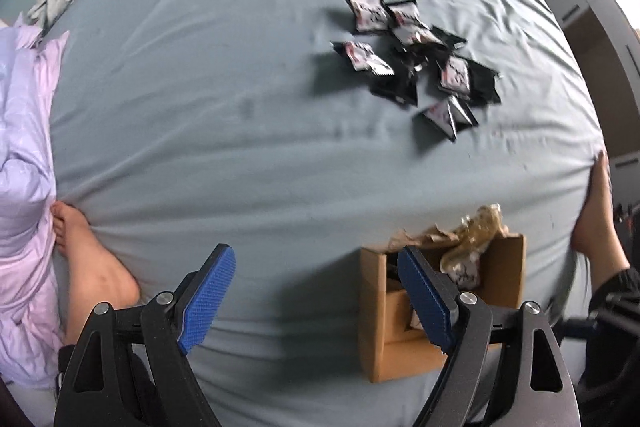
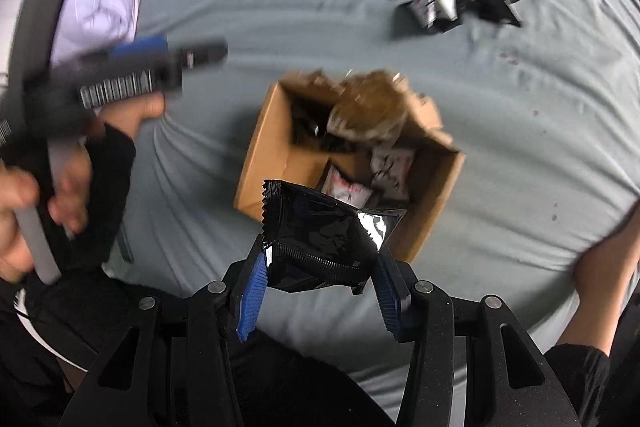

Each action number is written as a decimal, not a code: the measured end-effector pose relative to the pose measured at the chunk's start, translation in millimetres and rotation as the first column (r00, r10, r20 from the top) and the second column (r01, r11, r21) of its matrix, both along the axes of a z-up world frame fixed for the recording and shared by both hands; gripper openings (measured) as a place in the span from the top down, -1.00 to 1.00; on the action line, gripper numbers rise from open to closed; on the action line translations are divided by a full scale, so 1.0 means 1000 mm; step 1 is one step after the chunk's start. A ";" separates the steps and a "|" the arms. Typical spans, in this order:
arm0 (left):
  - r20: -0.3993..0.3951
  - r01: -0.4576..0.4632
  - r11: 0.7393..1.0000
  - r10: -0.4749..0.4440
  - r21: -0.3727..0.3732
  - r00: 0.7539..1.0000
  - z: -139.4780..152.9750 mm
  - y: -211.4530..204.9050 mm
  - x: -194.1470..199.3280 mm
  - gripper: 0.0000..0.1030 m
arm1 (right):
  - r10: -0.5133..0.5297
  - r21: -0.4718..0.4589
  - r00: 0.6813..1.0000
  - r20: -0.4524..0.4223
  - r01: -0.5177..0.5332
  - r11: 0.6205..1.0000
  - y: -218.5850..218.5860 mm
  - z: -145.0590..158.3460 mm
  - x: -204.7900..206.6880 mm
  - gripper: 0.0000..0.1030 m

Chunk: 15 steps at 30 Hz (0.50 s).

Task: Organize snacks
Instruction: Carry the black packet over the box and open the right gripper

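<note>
My right gripper [image 2: 320, 279] pinched a black snack packet [image 2: 324, 235] between its blue pads, the packet hanging just short of the cardboard box [image 2: 264, 163] and overlapping the box's near rim in the right wrist view. The box sat open on the grey-blue bedsheet [image 2: 500, 131], with several white-and-red packets already lying in its bottom and crumpled brown paper [image 2: 372, 107] bunched at its far side, toward 12 o'clock.

My left gripper [image 1: 316, 303] was spread wide and held nothing. From its camera the box [image 1: 376, 327] lay at about 4 o'clock, partly behind the right-hand pad [image 1: 424, 299].

The loose pile of packets [image 1: 416, 63] lay well apart from the box, at roughly 1 o'clock in both views. Some lay face up, white and red; others showed black backs. The count was unclear, since they overlapped and the frame was blurred.

Judgement: the step in hand was loading, one packet carried to the box and not yet released. The next move would call for bringing the packet over the open part of the box, clear of the brown paper, then opening the pads. After that, the empty left gripper was free to reach for the pile.

A lilac quilt [image 1: 24, 187] lay bunched at 9 o'clock.
</note>
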State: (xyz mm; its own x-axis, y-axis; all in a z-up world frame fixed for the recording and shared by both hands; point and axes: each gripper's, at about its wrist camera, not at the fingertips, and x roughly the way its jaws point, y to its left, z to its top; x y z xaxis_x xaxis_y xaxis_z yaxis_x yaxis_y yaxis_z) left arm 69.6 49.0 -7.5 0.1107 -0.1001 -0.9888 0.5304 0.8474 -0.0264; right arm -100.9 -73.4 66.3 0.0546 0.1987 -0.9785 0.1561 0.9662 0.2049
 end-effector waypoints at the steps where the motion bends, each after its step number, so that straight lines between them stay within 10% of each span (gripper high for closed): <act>1: 0.000 -0.004 1.000 0.004 -0.008 1.000 0.002 0.000 0.001 -0.64 | -0.010 0.012 1.000 0.008 0.010 1.000 0.000 0.000 0.002 0.02; 6: 0.001 0.012 0.999 -0.012 -0.040 1.000 0.010 -0.002 0.000 -0.64 | -0.120 0.073 0.992 0.026 0.118 0.990 -0.016 -0.002 0.008 -0.46; 15: -0.001 0.053 0.998 -0.053 -0.015 0.999 0.006 -0.009 -0.011 -0.64 | -0.226 -0.031 0.973 -0.046 0.224 0.974 -0.037 -0.029 0.009 -0.50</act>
